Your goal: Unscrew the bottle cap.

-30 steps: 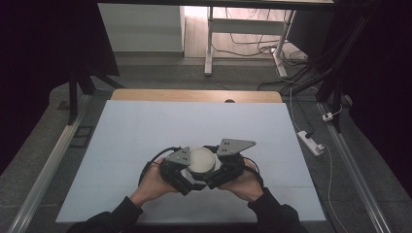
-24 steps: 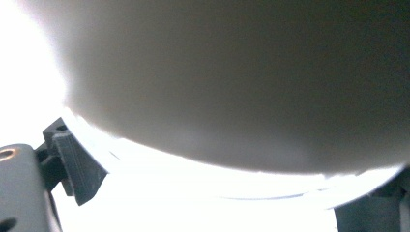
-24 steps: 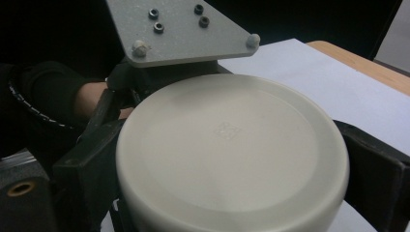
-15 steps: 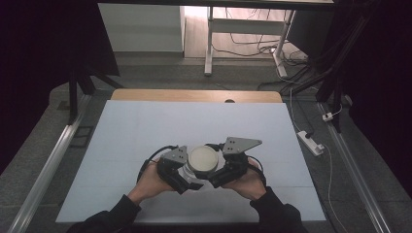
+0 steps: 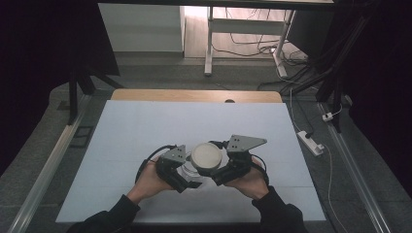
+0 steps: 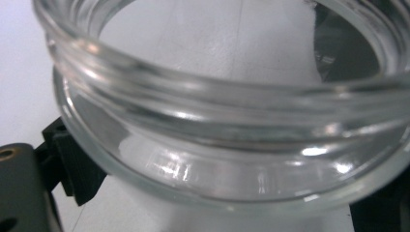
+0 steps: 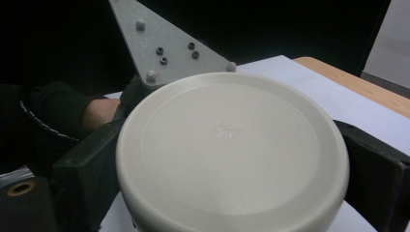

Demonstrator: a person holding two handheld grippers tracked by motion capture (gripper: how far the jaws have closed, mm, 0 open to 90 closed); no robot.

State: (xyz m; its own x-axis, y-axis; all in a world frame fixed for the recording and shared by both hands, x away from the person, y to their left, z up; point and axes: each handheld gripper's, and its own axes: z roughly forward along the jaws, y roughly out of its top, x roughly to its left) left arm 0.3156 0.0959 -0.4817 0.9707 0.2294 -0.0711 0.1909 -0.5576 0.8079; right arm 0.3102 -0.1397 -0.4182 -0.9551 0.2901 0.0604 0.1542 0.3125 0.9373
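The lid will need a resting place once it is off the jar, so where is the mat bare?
The white mat lies bare between the grippers and the wooden table edge, and out to both side edges. It is crowded only at the near middle, where the left gripper holds the glass jar and the right gripper the lid.

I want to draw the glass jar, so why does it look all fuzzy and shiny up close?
In the left gripper view the glass jar sits so near the lens that its rim blurs, and bright glints streak its threads. In the right gripper view the cream lid looks softly lit, without glare. In the high view the white table is bright while the room around it is dark.
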